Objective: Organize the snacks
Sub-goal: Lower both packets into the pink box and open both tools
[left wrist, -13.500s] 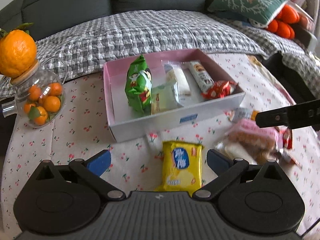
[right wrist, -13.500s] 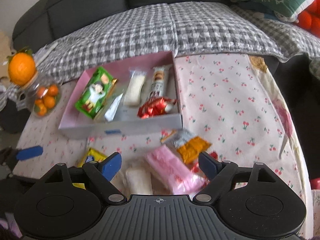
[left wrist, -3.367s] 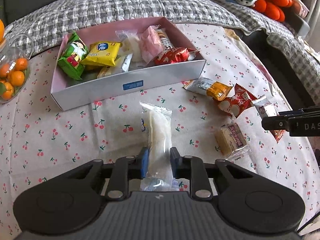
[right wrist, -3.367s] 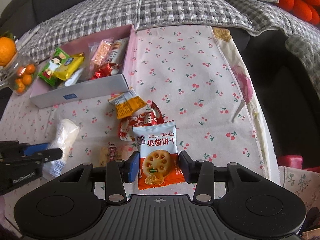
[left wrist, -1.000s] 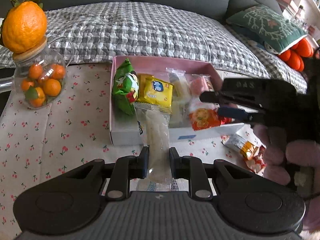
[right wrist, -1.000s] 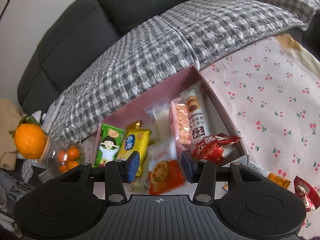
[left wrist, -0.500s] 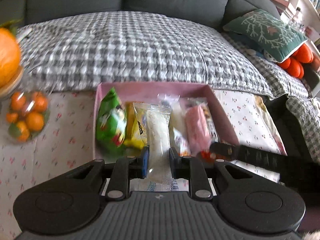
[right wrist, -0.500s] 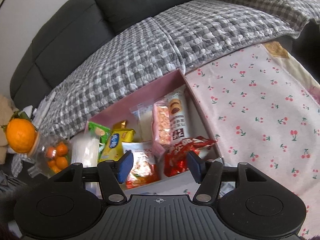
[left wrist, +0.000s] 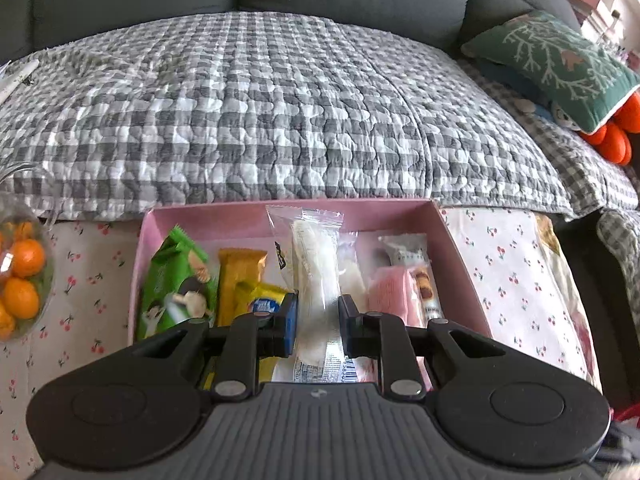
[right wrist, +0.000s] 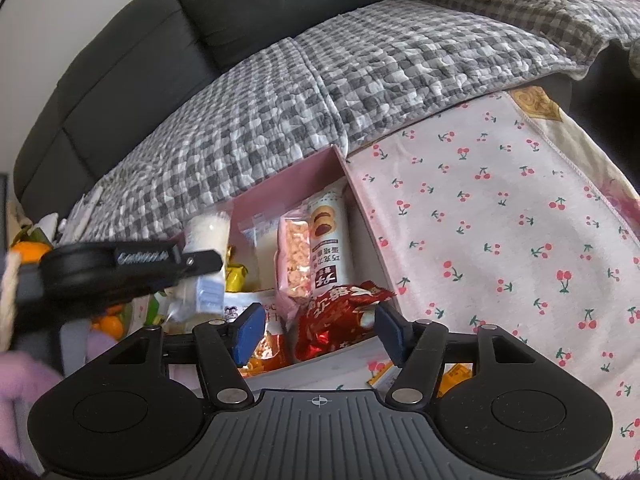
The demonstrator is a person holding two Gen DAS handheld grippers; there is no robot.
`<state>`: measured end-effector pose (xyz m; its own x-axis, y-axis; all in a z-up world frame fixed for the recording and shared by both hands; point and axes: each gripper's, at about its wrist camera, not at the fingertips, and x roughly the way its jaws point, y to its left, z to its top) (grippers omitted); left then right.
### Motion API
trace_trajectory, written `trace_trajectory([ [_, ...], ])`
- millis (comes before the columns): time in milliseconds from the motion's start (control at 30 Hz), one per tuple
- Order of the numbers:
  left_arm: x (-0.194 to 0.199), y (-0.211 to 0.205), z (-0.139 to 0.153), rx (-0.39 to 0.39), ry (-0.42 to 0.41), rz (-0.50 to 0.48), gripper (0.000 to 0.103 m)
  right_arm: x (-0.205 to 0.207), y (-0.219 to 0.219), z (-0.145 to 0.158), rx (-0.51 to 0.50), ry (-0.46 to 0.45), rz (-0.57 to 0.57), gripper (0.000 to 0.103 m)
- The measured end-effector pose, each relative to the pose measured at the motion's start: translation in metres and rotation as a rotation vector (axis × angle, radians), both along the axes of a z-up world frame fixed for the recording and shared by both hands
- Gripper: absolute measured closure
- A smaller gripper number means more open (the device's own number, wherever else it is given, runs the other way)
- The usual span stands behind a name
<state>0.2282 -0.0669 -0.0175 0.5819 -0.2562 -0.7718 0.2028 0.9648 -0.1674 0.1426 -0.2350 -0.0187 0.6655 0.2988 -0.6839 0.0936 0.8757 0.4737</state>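
no print is sharp enough to read reliably.

Pink box (left wrist: 456, 236) crowded with packets — only its far-right strip lies bare.

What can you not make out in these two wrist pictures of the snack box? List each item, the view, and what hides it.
- Near wall of the pink box, left wrist view: hidden behind the left gripper.
- Green packet, right wrist view: mostly behind the left gripper.
- Jar of oranges, left wrist view: cut off by the picture's edge.
- White snack's label: too small to read.
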Motion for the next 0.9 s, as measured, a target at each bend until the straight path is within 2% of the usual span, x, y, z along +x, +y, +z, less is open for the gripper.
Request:
trace_trajectory([
  [100,0.006,-0.007,-0.002,-0.003,0.026,-0.018,0.082,0.0,-0.001,0.0,-0.007,-0.001,-0.001,0.042],
  [167,0.007,-0.013,-0.004,0.03,0.023,-0.034,0.078,0.001,-0.001,-0.001,-0.008,0.002,-0.004,0.041],
  [233,0.003,-0.015,-0.004,0.06,-0.006,-0.036,0.062,0.0,-0.002,-0.001,-0.009,0.003,-0.004,0.041],
  [300,0.0,-0.014,-0.005,0.06,-0.012,-0.039,0.056,0.0,-0.001,-0.001,-0.013,0.0,-0.002,0.036],
  [600,-0.018,0.0,0.002,0.057,-0.022,-0.028,0.041,-0.004,0.005,0.004,-0.033,-0.003,0.034,0.035],
  [900,-0.053,0.015,0.012,0.029,-0.044,-0.015,0.027,-0.017,0.001,0.01,-0.053,0.005,0.059,0.032],
])
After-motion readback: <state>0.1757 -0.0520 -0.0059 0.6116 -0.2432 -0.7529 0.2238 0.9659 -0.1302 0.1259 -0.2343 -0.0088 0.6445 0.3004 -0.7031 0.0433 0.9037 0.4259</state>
